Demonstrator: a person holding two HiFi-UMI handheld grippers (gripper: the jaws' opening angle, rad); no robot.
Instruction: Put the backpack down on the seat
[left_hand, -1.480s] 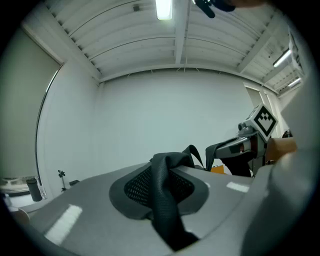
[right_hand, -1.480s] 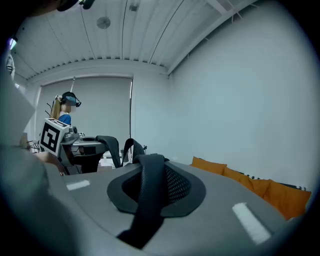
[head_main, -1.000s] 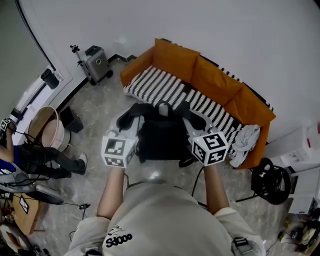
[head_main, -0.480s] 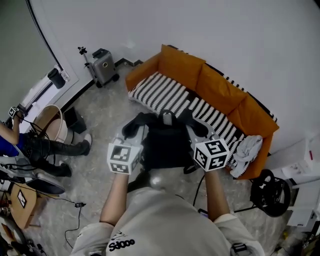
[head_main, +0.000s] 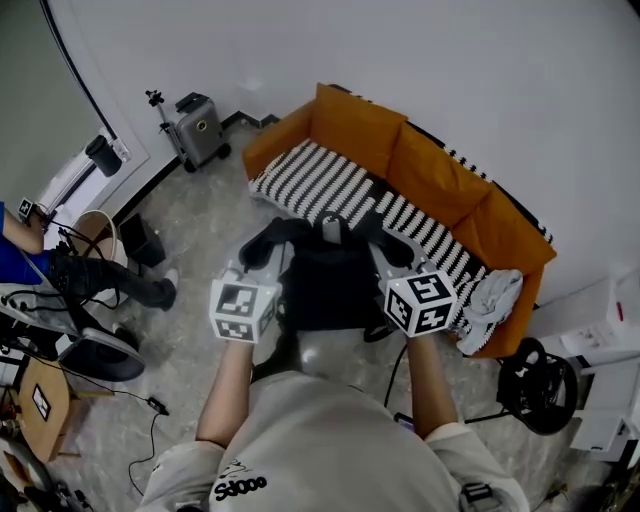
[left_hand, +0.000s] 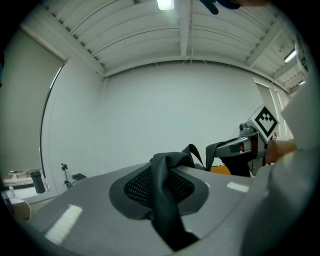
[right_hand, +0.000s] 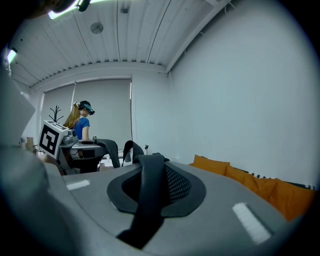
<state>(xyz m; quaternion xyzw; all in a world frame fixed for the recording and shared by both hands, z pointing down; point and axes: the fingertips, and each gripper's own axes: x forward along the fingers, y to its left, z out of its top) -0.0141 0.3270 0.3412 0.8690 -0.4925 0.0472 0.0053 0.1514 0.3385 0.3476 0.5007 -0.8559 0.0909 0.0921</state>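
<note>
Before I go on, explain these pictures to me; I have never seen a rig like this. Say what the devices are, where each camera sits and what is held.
There is no robot here. A person holds a tool in each hand: the left gripper and the right gripper, each carrying a cube with square markers. The head view comes from a camera on the person's head, looking down. The two gripper views come from cameras riding on the grippers, looking along their grey fingers. Each gripper is closed on a shoulder strap of a black backpack, which hangs between them before an orange sofa. It is not yet on the striped seat. A grey cloth lies at the seat's right end.
</note>
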